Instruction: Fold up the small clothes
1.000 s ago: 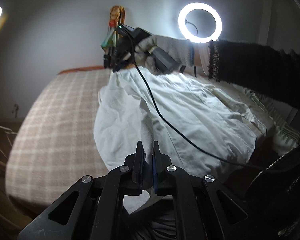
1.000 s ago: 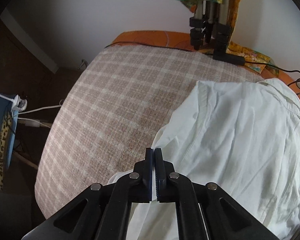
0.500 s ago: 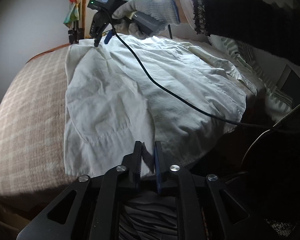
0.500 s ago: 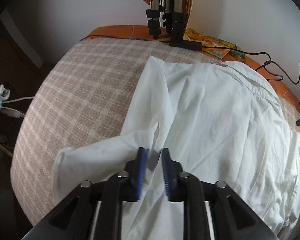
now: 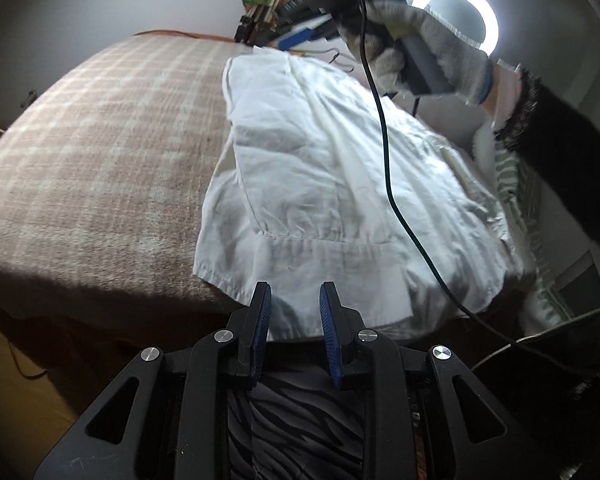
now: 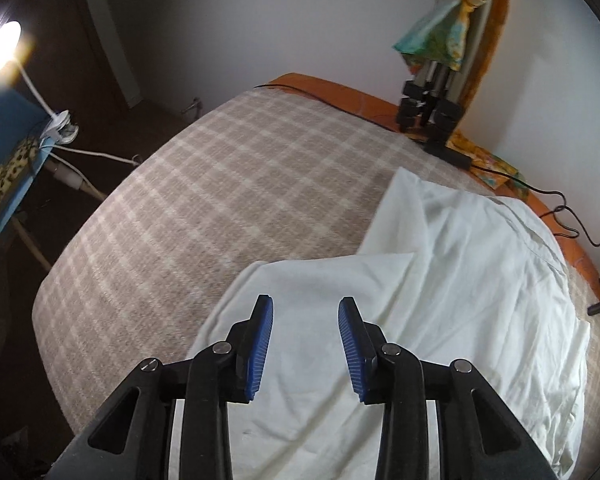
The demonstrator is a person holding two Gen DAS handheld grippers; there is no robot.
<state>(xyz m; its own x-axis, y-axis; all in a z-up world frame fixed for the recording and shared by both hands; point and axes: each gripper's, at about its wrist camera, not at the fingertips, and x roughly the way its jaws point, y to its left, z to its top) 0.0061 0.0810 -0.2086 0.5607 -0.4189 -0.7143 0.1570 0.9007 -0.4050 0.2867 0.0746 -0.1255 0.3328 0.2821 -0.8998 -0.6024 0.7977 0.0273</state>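
A white shirt (image 5: pixel 332 184) lies spread on the plaid bed cover (image 5: pixel 100 152); it also shows in the right wrist view (image 6: pixel 460 280), with one part folded across it. My left gripper (image 5: pixel 294 304) is open and empty just above the shirt's near hem at the bed edge. My right gripper (image 6: pixel 305 316) is open and empty above the folded part of the shirt. In the left wrist view the gloved hand (image 5: pixel 416 48) holds the right gripper high over the shirt's far end.
A tripod (image 6: pixel 428 108) with colourful cloth stands at the bed's far edge on an orange sheet. A black cable (image 5: pixel 388 152) trails across the shirt. A ring light (image 5: pixel 456 20) glows at the right. A lamp and blue stool (image 6: pixel 8 148) stand left of the bed.
Both grippers have opened and let go of the shirt. The shirt now lies flat on the bed. The right gripper has lifted up and away from the cloth.
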